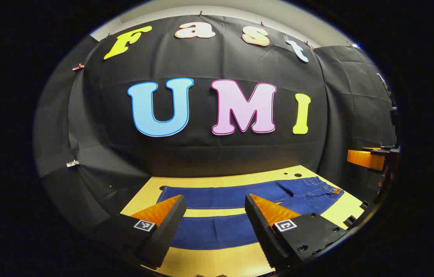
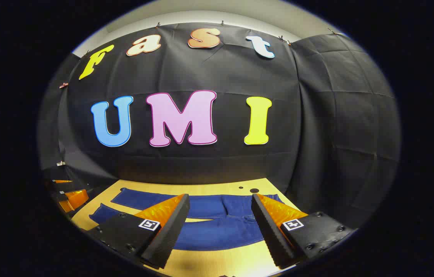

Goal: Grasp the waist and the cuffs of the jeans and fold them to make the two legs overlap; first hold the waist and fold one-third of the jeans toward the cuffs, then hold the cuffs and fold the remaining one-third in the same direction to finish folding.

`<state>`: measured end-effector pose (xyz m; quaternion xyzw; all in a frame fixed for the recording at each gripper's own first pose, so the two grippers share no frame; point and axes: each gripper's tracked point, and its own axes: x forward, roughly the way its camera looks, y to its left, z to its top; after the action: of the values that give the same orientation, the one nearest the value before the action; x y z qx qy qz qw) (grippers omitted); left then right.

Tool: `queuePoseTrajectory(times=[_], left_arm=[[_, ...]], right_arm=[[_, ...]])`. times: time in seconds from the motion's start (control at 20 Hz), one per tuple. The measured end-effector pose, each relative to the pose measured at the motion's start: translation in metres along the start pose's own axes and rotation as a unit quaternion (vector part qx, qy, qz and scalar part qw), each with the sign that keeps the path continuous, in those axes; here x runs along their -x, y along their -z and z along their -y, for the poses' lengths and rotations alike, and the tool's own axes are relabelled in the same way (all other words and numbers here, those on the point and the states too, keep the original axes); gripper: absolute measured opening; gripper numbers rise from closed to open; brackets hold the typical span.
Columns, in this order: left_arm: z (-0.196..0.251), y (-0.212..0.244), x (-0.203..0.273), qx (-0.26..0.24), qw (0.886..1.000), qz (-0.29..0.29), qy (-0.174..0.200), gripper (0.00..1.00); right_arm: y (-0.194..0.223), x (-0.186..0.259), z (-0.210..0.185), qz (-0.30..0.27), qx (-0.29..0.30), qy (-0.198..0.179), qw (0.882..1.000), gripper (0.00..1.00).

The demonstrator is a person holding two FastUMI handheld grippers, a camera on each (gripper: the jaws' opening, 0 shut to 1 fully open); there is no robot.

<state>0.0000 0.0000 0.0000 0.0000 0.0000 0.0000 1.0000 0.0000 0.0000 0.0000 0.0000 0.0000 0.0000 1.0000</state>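
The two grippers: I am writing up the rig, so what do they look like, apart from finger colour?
The left gripper and the right gripper look alike: two wedge-shaped fingers tapering to points, with ribbed inner faces. Each finger sits on a black block with screw holes and carries a small square black-and-white marker. No cables or sleeves are visible.
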Motion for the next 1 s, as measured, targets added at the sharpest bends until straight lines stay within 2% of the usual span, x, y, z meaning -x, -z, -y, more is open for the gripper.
queuePoseTrajectory(times=[0.85, 1.0], left_arm=[[0.003, 0.0077, -0.0061, 0.034, 0.999, -0.013, -0.008, 0.96], [-0.0026, 0.0048, -0.0074, 0.02, 1.0, -0.009, -0.013, 0.96]], right_arm=[[0.0012, -0.0018, 0.0086, 0.0, -0.002, 0.001, 1.0, 0.99], [0.003, -0.0038, 0.0103, -0.002, -0.002, 0.003, 1.0, 0.99]])
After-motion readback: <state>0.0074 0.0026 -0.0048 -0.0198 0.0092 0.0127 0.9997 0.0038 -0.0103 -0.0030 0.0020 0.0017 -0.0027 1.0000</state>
